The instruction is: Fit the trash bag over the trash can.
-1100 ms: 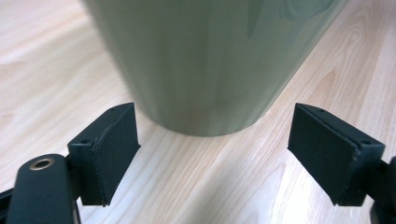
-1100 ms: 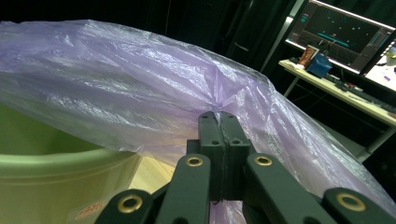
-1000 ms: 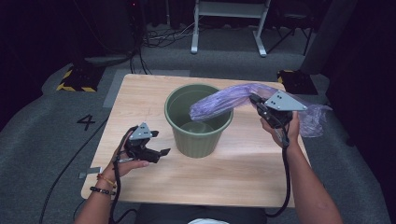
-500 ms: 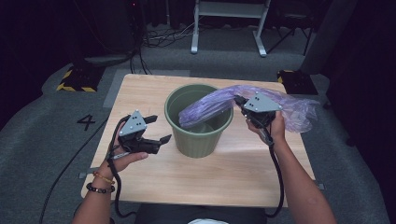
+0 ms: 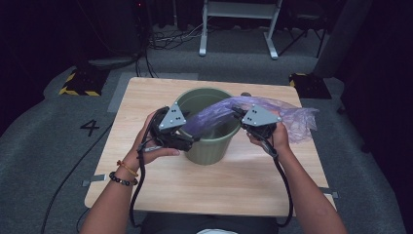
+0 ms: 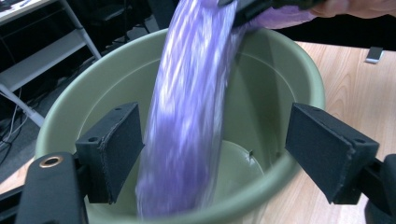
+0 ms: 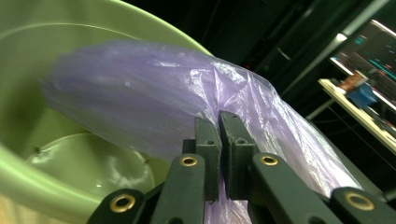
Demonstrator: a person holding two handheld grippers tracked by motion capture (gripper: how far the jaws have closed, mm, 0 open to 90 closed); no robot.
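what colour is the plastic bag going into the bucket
Translucent purple; the plastic bag shows best in the right gripper view, above the green bucket.

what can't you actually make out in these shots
- Lower end of the purple bag: motion-blurred in the left gripper view, so whether it touches the bucket floor is unclear.
- Bag's mouth: bunched up in the right gripper, shut on it; the left gripper is open around it.
- Small dark thing on the table: too small to identify.
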